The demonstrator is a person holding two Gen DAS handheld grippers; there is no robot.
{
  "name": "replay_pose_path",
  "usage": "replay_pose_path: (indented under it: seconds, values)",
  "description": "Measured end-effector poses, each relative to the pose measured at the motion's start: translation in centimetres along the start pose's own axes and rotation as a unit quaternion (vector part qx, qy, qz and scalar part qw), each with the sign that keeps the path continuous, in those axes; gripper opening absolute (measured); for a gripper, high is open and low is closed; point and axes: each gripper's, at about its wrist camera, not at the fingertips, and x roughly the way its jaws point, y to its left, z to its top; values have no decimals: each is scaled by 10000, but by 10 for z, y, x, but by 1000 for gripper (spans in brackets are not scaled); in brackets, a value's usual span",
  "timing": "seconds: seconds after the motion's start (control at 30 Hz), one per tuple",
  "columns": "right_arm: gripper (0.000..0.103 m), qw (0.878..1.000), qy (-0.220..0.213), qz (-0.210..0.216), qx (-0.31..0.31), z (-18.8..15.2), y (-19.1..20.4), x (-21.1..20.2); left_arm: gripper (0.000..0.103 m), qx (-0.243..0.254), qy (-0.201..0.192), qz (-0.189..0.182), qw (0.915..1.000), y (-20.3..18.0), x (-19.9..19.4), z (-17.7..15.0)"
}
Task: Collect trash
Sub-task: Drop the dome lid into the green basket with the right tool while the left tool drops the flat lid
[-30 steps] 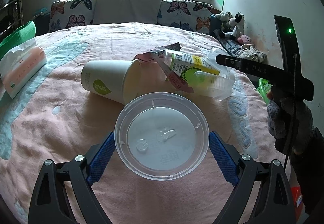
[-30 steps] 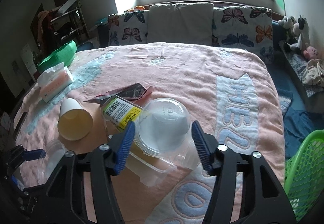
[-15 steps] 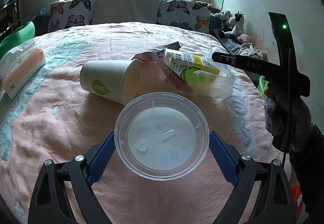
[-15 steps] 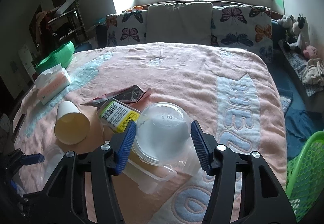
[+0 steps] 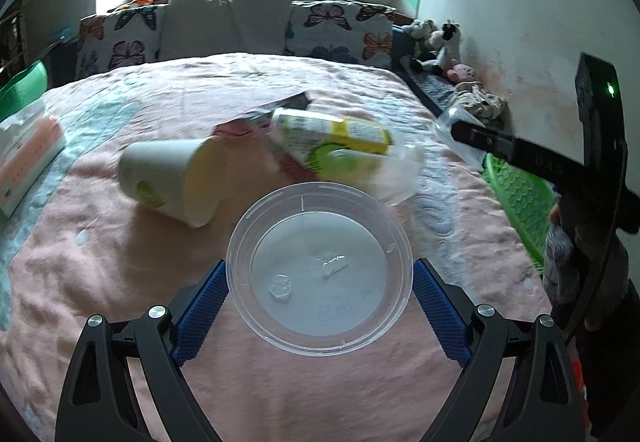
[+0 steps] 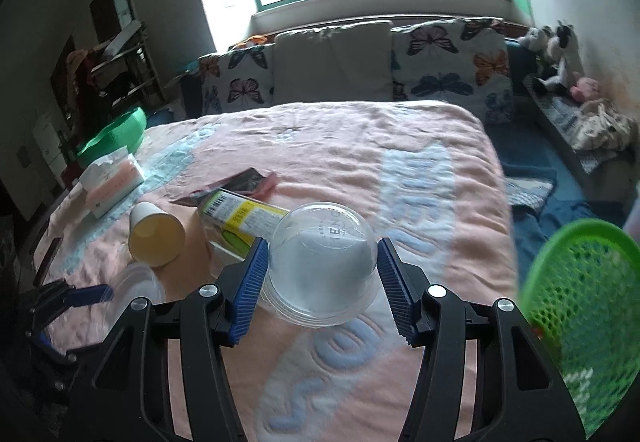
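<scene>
My left gripper is shut on a clear round plastic lid, held flat just above the pink bedspread. My right gripper is shut on an upturned clear plastic bowl, its blue pads pressing on both sides. The bowl hangs above the bed, clear of the other trash. On the bed lie a paper cup on its side, a green and yellow carton in a clear tray, and a dark red wrapper. A green mesh basket stands at the right beside the bed.
A tissue pack rests on the bed's left side, with a green tub beyond it. Butterfly pillows line the headboard. Soft toys sit along the right wall. A gloved hand holds the right gripper.
The right gripper has closed on the clear bowl, lifted it off the clear tray and swung right toward the green basket. The left gripper with the lid has shifted slightly.
</scene>
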Motion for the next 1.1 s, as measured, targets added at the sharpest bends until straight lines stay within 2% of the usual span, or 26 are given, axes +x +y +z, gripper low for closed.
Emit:
replay_pose_path:
  seconds: [0.3, 0.57, 0.83, 0.97, 1.1]
  values:
    - [57, 9968, 32, -670, 443, -34, -64, -50, 88, 453, 5, -449, 9980, -61, 15, 19]
    - [57, 9862, 286, -1317, 963, -74, -135, -74, 88, 800, 144, -800, 9935, -118, 39, 37]
    - [57, 9748, 496, -1558, 1517, -102, -189, -78, 88, 1066, 272, -981, 9891, -162, 61, 58]
    - [58, 9726, 515, -1601, 1606, -108, -199, -79, 88, 1169, 294, -1050, 9871, -181, 70, 67]
    - [65, 9715, 431, -1606, 1691, -111, -204, -85, 88, 1255, 312, -1143, 9850, -198, 77, 76]
